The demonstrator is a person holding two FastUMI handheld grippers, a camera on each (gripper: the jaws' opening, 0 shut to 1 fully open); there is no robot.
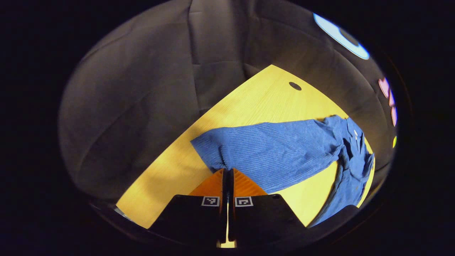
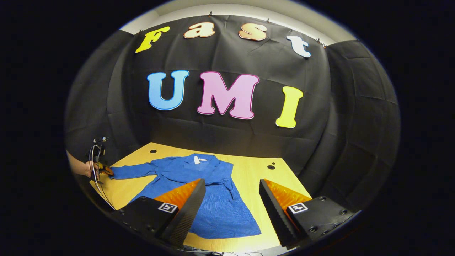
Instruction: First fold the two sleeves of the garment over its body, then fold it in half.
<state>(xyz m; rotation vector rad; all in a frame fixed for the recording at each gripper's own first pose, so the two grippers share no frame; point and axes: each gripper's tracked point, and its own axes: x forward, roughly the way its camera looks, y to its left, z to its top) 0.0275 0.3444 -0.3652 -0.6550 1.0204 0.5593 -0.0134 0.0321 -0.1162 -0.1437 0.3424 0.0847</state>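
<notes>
Left gripper [image 1: 228, 170] pinches the sleeve [image 1: 270, 153] cuff; right gripper [image 2: 231, 199] hangs open above the shirt [image 2: 213, 199]. First sleeve fold: next, carry the cuff across.

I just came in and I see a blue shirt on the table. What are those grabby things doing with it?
A person is folding a blue garment spread flat on a wooden table, using a gripper in each hand. The left gripper has its fingers pinched shut on the cuff of one sleeve, which is stretched straight out to the side. The right gripper hovers open above the garment's body, holding nothing. The other sleeve looks like it lies alongside the body. No fold is finished yet.
</notes>
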